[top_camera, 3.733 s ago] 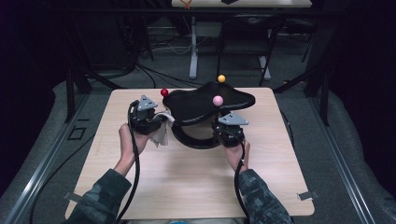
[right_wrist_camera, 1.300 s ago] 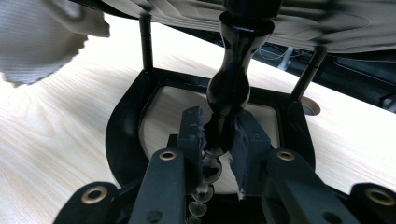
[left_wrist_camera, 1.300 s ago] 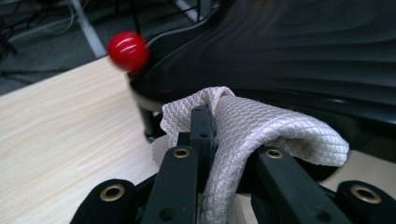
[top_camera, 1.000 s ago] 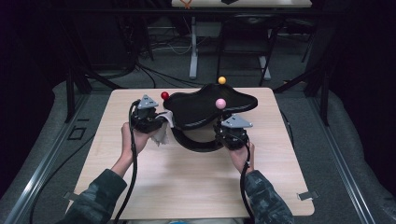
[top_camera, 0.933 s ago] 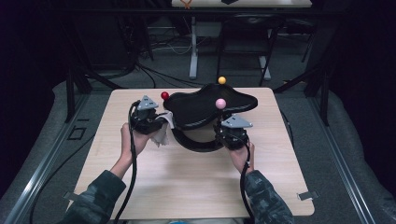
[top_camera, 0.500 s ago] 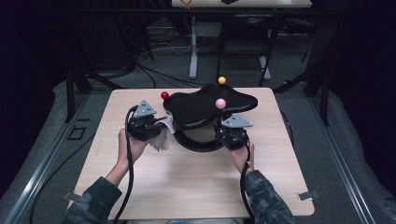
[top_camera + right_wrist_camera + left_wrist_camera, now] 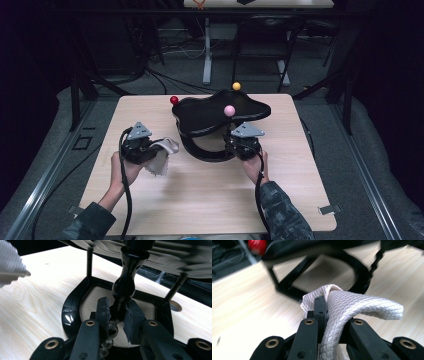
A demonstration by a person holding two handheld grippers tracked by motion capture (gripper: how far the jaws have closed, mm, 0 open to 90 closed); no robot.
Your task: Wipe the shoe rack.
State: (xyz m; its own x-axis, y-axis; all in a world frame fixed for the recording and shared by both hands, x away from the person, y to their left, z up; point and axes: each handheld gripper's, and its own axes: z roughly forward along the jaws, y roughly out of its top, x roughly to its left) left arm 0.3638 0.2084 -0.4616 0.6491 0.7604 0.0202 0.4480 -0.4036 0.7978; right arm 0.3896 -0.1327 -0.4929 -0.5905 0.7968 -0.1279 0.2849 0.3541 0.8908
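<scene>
On the left of the pale wooden bench [image 7: 200,195], the left claw [image 7: 159,156] is clamped on a white woven cloth [image 7: 352,307], which drapes over its jaws and hangs down to the benchtop, just beside the black stand [image 7: 207,152]. That stand carries a wavy black tray [image 7: 220,110] with red [image 7: 174,100], yellow [image 7: 236,86] and pink [image 7: 229,110] balls. At its right, the right claw [image 7: 117,312] is clamped on the stand's turned black post [image 7: 127,277].

One wooden table [image 7: 210,200] fills the frame's middle. On it, at upper centre, stands one black two-tier stand [image 7: 215,112], carrying three balls: one red [image 7: 174,100], one yellow [image 7: 236,86], one pink [image 7: 229,110]. One white cloth [image 7: 162,152] lies centre left. Two grippers.
</scene>
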